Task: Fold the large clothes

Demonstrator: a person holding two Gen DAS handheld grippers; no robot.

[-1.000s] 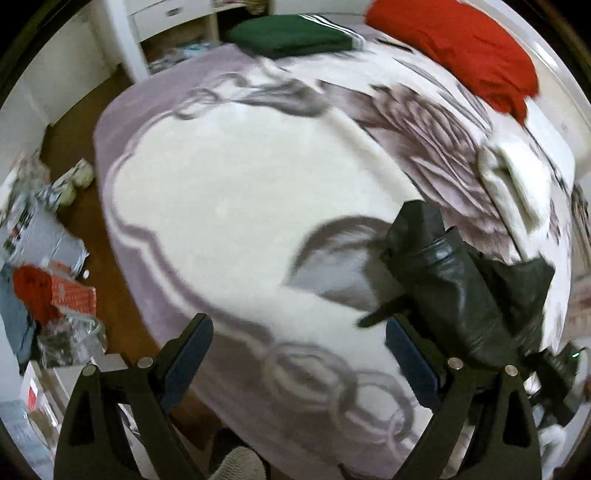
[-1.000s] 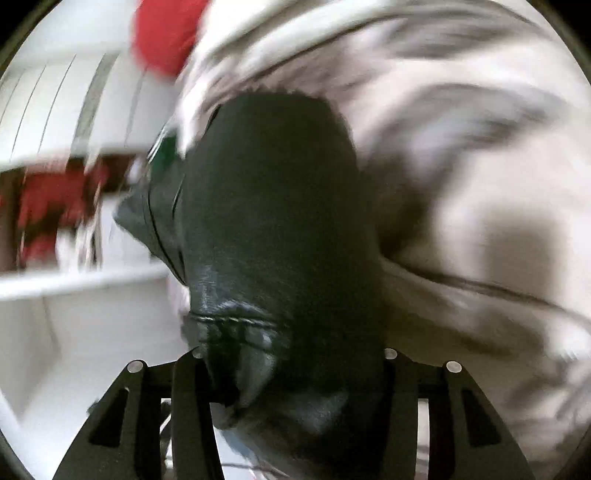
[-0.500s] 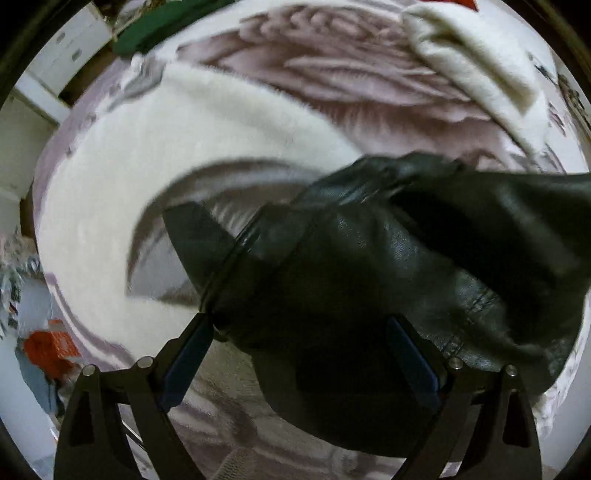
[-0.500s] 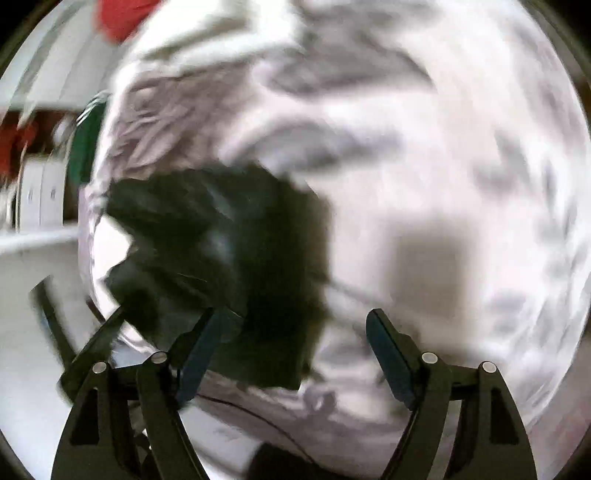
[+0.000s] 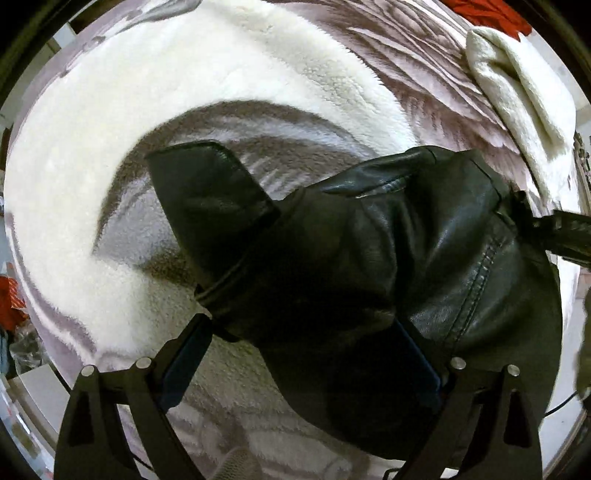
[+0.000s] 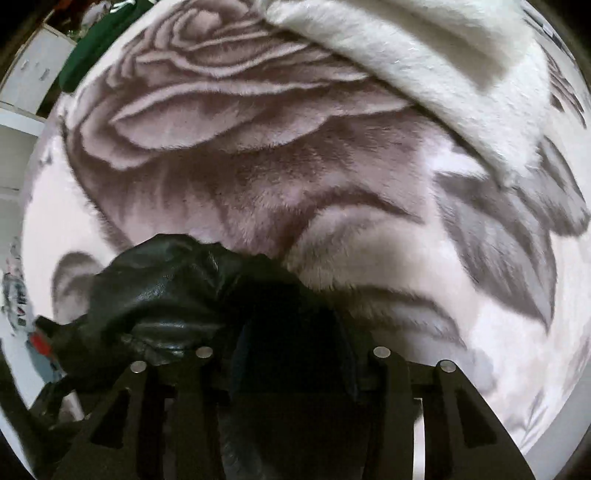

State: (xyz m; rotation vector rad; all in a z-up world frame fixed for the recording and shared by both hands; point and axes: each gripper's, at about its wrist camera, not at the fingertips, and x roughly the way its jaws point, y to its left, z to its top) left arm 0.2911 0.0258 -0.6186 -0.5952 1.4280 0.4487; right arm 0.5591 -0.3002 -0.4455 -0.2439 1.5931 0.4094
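Garment: a black leather jacket (image 5: 369,266) sits bunched in a heap on the bed's fleece blanket (image 5: 229,74), on the grey leaf print just below the big rose pattern (image 6: 221,122).
Loose part: one flat flap of the jacket, a sleeve end or collar as far as I can tell, juts out to the left of the heap and lies on the blanket.
Left gripper (image 5: 303,362): spread wide; the heap's near edge bulges between the two fingers, but they do not pinch it.
Right gripper (image 6: 291,354): its jaws stand narrow with dark leather filling the gap, so I judge it clamped on the far right edge of the jacket; the contact itself is in shadow.
Around the jacket: a cream fluffy garment (image 5: 517,85) lies well beyond it toward the head of the bed, a red one (image 5: 487,11) past that, and a dark green one (image 6: 96,44) far off at the bed's edge.
Progress: barely begun, by my reading. Nothing on the jacket looks laid flat or creased over; no neat fold shows.
Left to do: spread it out on the blanket, bring sleeves in, fold the body over.
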